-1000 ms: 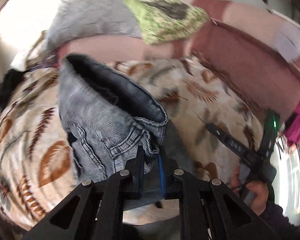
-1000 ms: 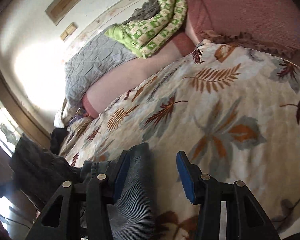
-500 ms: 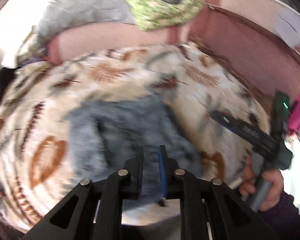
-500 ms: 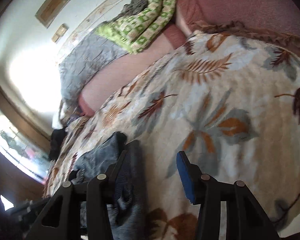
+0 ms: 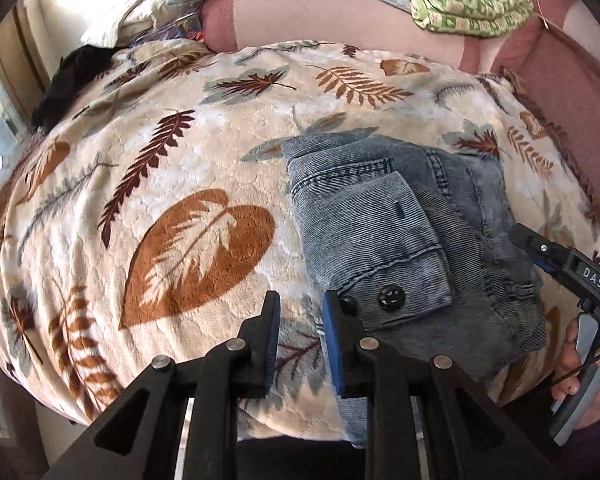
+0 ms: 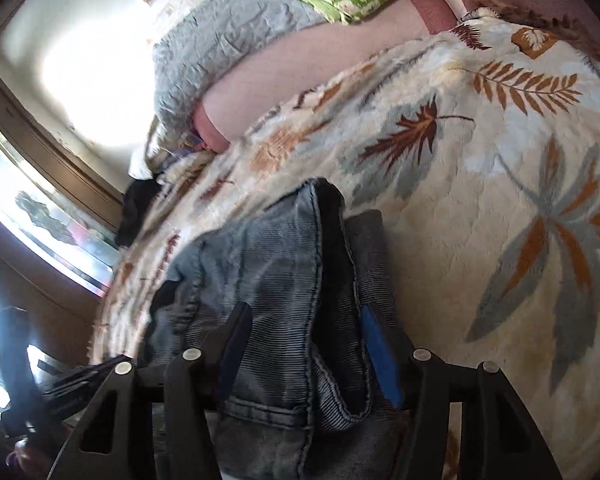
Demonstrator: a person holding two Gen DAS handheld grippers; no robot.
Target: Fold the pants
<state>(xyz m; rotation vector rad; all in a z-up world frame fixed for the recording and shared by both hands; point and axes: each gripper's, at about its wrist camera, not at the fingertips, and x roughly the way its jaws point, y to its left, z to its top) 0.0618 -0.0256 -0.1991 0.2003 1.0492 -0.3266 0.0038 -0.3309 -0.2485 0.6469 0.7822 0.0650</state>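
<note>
Left gripper [image 5: 300, 312]: jaws just parting, nothing between them, tip beside the folded jeans [image 5: 400, 224].
Right gripper [image 6: 304, 340]: jaws just widening, denim between, pads not pressing.
Jeans: lay on leaf-print blanket [image 5: 160, 160].

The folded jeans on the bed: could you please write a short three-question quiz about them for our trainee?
1. True or false: the jeans lie on a plain white sheet.
2. In the left wrist view, what lies between the jaws of the left gripper?
A. a fold of denim
B. only blanket behind the gap
C. a pillow
3. Fill in: the flap nearest the left gripper carries two dark ____.

Key
1. False: they lie on a leaf-print blanket.
2. B.
3. buttons.
</note>
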